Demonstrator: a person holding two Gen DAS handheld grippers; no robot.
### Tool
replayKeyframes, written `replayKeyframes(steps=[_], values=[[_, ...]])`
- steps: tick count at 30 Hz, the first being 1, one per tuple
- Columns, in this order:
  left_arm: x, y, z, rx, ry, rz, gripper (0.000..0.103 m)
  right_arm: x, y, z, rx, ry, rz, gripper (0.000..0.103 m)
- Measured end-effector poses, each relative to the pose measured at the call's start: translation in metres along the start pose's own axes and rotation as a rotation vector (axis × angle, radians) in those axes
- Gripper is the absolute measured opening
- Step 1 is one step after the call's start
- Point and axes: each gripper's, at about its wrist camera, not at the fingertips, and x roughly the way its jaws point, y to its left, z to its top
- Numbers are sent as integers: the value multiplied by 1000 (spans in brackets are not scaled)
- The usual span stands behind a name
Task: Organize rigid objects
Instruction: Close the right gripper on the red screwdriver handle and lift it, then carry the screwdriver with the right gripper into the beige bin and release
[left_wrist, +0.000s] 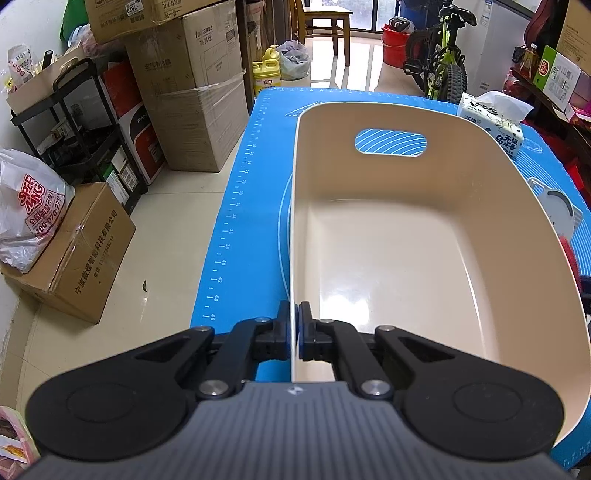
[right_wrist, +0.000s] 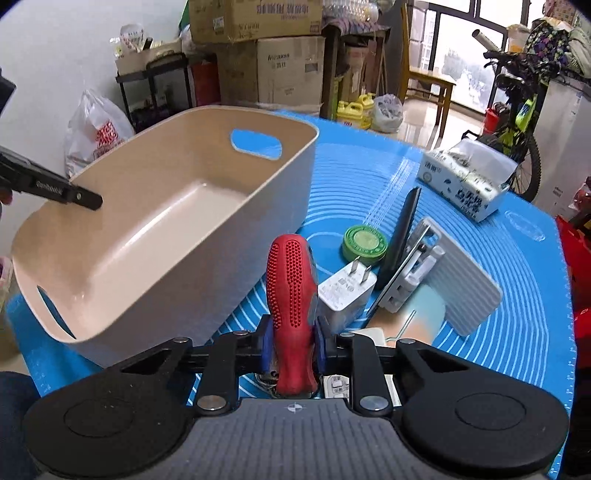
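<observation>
A beige plastic bin (left_wrist: 406, 177) with handle cut-outs stands on the blue mat (left_wrist: 240, 206). My left gripper (left_wrist: 294, 310) is shut on the bin's near-left rim, one pad inside and one outside. In the right wrist view the same bin (right_wrist: 221, 258) lies to the left, with a finger of the left gripper (right_wrist: 85, 199) on its rim. My right gripper (right_wrist: 291, 332) is shut on a red-handled screwdriver (right_wrist: 291, 277). Its knobbly handle sticks up between the pads, just right of the bin's outer wall. The screwdriver's shaft is mostly hidden under the gripper.
Beside the screwdriver on the mat (right_wrist: 517, 350) lie a white charger plug (right_wrist: 345, 291), a green round tin (right_wrist: 365, 244), a black flat device (right_wrist: 402, 236) and a white ribbed holder (right_wrist: 461, 288). A tissue pack (right_wrist: 465, 184) sits at the far right. Boxes and a bicycle crowd the floor beyond.
</observation>
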Motion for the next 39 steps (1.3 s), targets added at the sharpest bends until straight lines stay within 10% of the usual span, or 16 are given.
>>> replayKeyframes(steps=[25, 39], values=[[0, -2, 0, 8, 0, 4, 4, -91, 25, 108, -7, -309, 0, 32], [1, 0, 3, 7, 16, -5, 4, -9, 75, 158, 51, -166, 119, 32]])
